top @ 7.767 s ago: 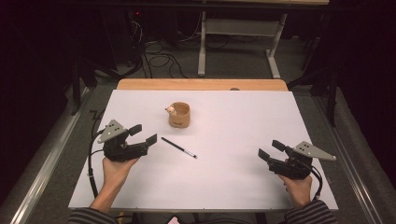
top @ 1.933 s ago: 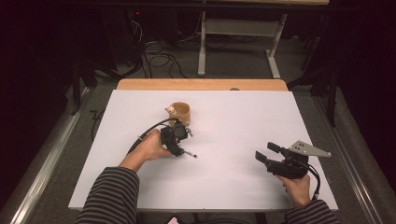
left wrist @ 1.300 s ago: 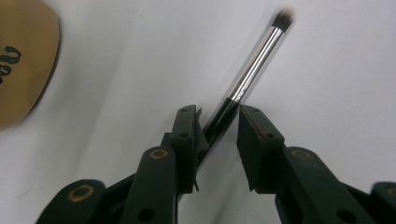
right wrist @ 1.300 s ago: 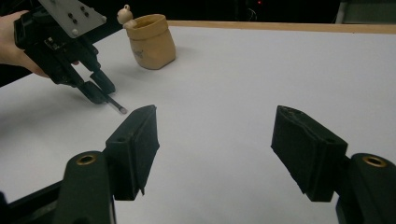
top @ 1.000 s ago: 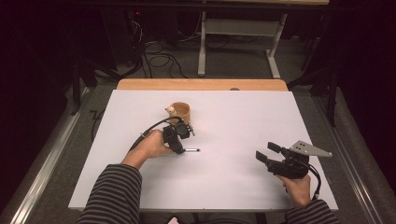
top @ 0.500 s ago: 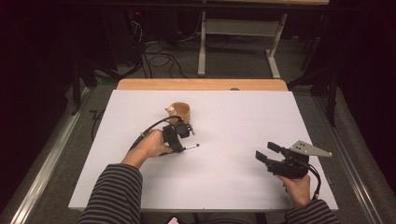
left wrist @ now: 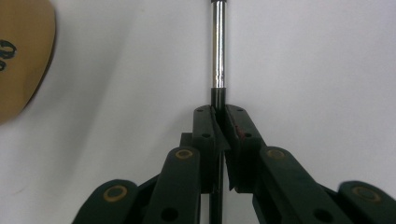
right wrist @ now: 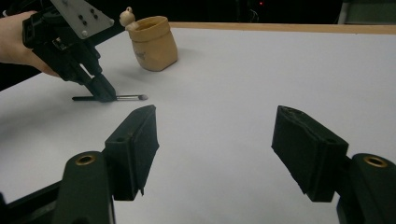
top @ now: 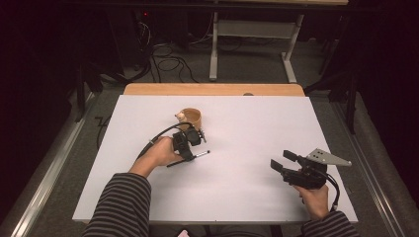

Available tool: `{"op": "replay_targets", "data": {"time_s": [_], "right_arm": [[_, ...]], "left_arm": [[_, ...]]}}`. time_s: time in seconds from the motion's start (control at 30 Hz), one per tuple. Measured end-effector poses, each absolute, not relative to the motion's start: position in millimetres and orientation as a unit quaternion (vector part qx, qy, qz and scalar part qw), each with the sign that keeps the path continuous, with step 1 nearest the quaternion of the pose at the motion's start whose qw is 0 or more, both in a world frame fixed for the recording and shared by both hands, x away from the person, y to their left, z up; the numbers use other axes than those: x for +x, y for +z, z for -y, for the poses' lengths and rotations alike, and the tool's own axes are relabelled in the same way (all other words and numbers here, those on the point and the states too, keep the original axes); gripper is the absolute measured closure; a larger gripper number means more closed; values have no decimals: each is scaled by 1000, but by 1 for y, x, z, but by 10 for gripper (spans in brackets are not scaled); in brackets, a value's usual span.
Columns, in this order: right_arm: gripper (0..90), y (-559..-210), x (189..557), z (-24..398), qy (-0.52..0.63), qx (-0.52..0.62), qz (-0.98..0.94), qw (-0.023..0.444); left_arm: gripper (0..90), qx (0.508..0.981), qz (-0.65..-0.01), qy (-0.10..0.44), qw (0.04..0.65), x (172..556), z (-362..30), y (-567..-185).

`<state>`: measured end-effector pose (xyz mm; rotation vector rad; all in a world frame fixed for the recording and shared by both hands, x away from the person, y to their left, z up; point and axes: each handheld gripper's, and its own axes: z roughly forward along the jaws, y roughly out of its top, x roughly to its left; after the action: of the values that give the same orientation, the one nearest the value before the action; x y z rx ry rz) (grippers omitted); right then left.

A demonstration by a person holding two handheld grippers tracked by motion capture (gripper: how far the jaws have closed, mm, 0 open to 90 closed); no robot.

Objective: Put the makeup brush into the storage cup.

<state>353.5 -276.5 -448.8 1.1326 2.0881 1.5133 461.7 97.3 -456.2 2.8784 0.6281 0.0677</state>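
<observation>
Left tongs [top: 193, 154]: jaws just closed, clamped on a thin makeup brush [left wrist: 217, 51] with black handle and silver ferrule, lying on the white surface [top: 247, 133] near its middle. Tan pouch-shaped holder [top: 190, 118]: just behind, toward the far edge; possibly touching the tongs. Right tongs [right wrist: 215, 149]: jaws wide apart, holding nothing, near the right front corner.

One slim brush [top: 190, 158] with a black handle and a metal ferrule, lying flat. One small tan pouch [top: 191, 119], standing upright, with one little round knob at its rim. Two tongs: the left tongs [top: 188, 143] and the right tongs [top: 282, 163]. Two hands, two striped sleeves. One white desk [top: 247, 128], one wooden edge behind it.
</observation>
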Motion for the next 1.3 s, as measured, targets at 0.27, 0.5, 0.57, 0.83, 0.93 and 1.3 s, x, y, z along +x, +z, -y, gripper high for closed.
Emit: {"op": "replay_targets", "data": {"time_s": [0.27, 0.5, 0.57, 0.83, 0.93, 1.3], "right_arm": [[326, -449, 353, 276, 531, 395, -732, 160], [326, -449, 354, 275, 529, 394, -735, 160], [326, -449, 353, 275, 529, 394, -735, 159], [327, -449, 353, 275, 527, 393, -736, 159], [330, -450, 353, 274, 526, 389, -739, 159], [332, -450, 353, 274, 526, 387, -740, 158]], "left_arm": [[833, 972, -214, 30, 97, 459, -99, -453], [833, 969, -216, 36, 113, 455, -102, -447], [833, 967, -218, 40, 127, 452, -104, -444], [834, 957, -226, 48, 173, 447, -115, -432], [834, 954, -230, 49, 186, 447, -119, -430], [834, 943, -235, 49, 232, 439, -121, -418]]}}
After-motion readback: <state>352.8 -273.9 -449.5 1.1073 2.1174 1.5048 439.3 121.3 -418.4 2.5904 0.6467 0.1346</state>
